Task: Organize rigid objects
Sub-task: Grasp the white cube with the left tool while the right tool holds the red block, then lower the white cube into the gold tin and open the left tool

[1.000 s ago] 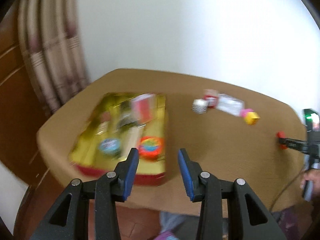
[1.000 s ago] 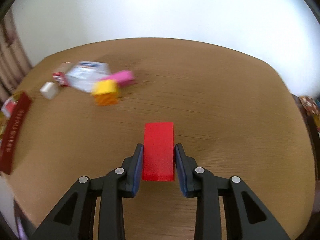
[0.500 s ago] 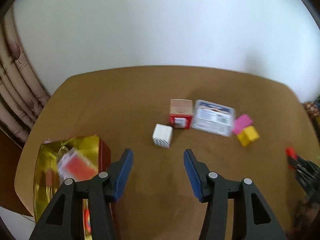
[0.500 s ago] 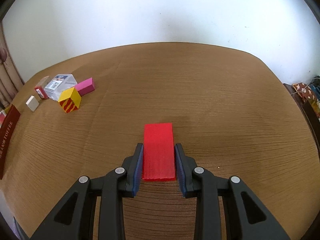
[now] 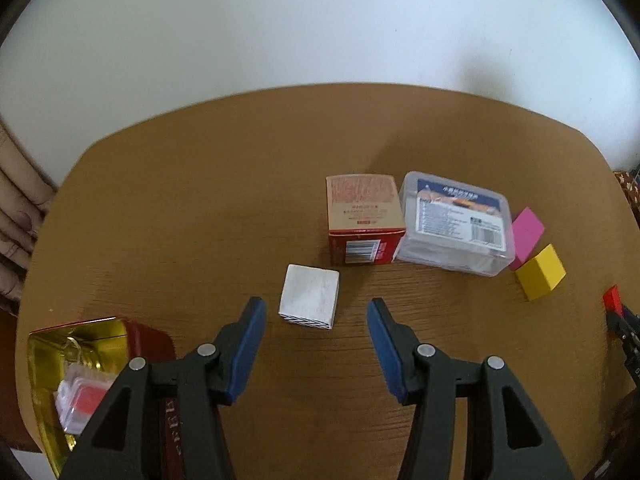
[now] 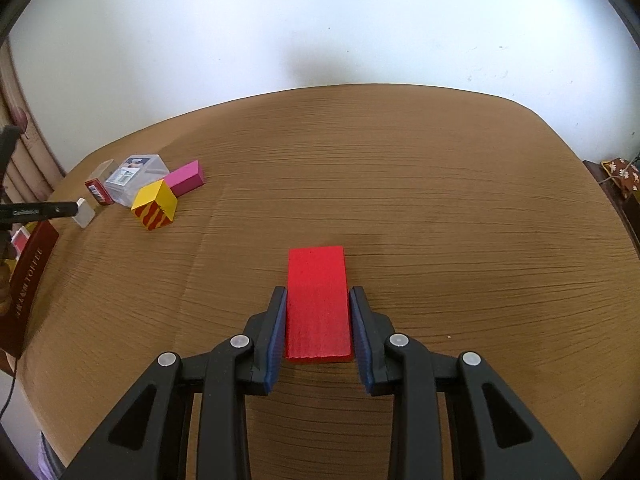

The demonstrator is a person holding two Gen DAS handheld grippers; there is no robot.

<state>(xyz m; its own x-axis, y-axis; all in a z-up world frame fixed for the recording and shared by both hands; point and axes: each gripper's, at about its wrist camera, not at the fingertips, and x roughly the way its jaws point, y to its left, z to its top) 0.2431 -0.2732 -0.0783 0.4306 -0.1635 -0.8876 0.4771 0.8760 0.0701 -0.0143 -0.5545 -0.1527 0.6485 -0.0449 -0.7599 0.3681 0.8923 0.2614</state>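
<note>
A white cube (image 5: 310, 294) with a chevron-patterned side sits on the brown table (image 5: 200, 200). My left gripper (image 5: 315, 305) hangs over it, open, blue pads on either side and clear of it. My right gripper (image 6: 319, 292) is shut on a flat red block (image 6: 318, 300), held low at the table; whether it touches the surface I cannot tell. The red block's tip (image 5: 611, 298) shows at the far right of the left wrist view. A red tin with a gold lining (image 5: 48, 360) holding small items lies at the lower left.
Behind the cube stand a red carton (image 5: 362, 220) and a clear plastic box (image 5: 456, 224). A pink block (image 5: 528, 230) and a yellow cube (image 5: 542, 272) lie to their right. A curtain (image 5: 16, 208) hangs left; a white wall backs the table.
The left gripper swung from above the tin to over the white cube and dropped lower, its jaws wider. The right gripper still grips the red block and has hardly moved.
</note>
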